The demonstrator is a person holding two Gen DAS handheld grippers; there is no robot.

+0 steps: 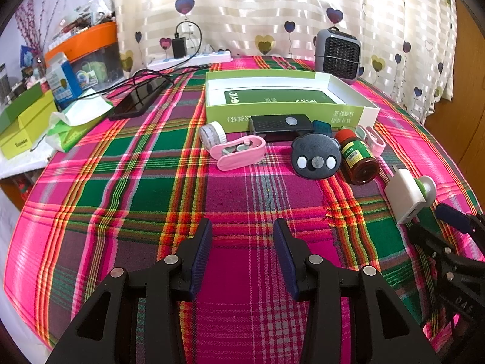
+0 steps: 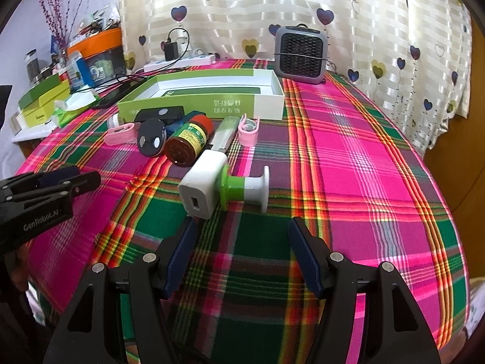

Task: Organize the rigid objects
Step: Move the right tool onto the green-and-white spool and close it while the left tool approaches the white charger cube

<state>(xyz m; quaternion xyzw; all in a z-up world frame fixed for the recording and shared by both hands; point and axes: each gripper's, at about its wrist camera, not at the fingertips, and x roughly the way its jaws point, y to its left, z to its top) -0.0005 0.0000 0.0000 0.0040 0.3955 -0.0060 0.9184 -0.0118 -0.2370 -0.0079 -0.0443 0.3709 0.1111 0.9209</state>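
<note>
Both of your tools are empty: the left hand-held gripper (image 1: 242, 227) hangs over bare plaid cloth with its jaws wide apart, and the right hand-held gripper (image 2: 242, 227) is just as wide, its tips just short of the white charger (image 2: 201, 186). Everything you need to sort lies in front of the open green box (image 2: 194, 103) on the table (image 2: 363, 157) (the box looks empty apart from its printed floor). Touching the charger on the side away from your left tool is a green and white spool (image 2: 245, 188) lying on its side, and beyond them, toward the box, a red-capped bottle (image 2: 189, 142) also lies on its side. A black bear-shaped remote (image 2: 151, 141), a flat black device (image 2: 160, 113), two pink clips (image 2: 119, 133) (image 2: 248, 130) and a small white jar (image 1: 213, 133) crowd close against the box front. The risk I see is in the crowding: close on the charger carelessly and a finger will likely shove the spool, which can roll, and the bottle could roll too if bumped. The cloth is wrinkled near the charger, so a dragged finger may snag it and pull the whole cluster. Watch your left tool as well; it sits near the right one's path.
</note>
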